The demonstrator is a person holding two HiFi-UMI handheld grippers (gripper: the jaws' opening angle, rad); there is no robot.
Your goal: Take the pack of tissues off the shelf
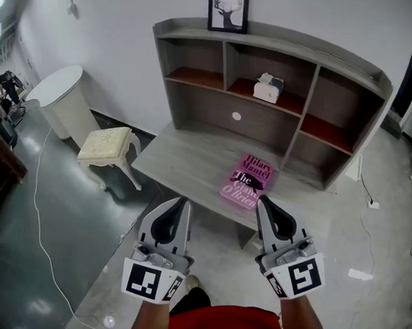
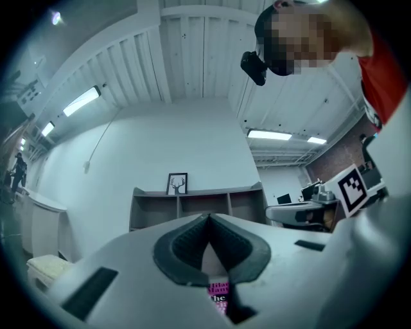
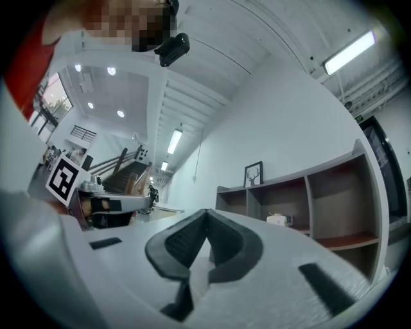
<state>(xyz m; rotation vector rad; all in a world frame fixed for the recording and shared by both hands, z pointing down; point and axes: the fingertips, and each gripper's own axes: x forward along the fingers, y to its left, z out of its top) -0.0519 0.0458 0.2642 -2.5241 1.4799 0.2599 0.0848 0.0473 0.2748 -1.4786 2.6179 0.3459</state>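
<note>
The left tongs (image 1: 180, 208) and right tongs (image 1: 264, 205) were clenched empty, short of the worktop (image 1: 185, 158). The pack of tissues (image 1: 268, 87) sat well ahead in the shelf (image 1: 275, 38), apparently awaiting a reach.

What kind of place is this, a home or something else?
Probably a staged home corner inside a large workshop or lab: a desk with shelves and a cushioned stool stand on a grey floor with a loose cable, under high strip lights.
</note>
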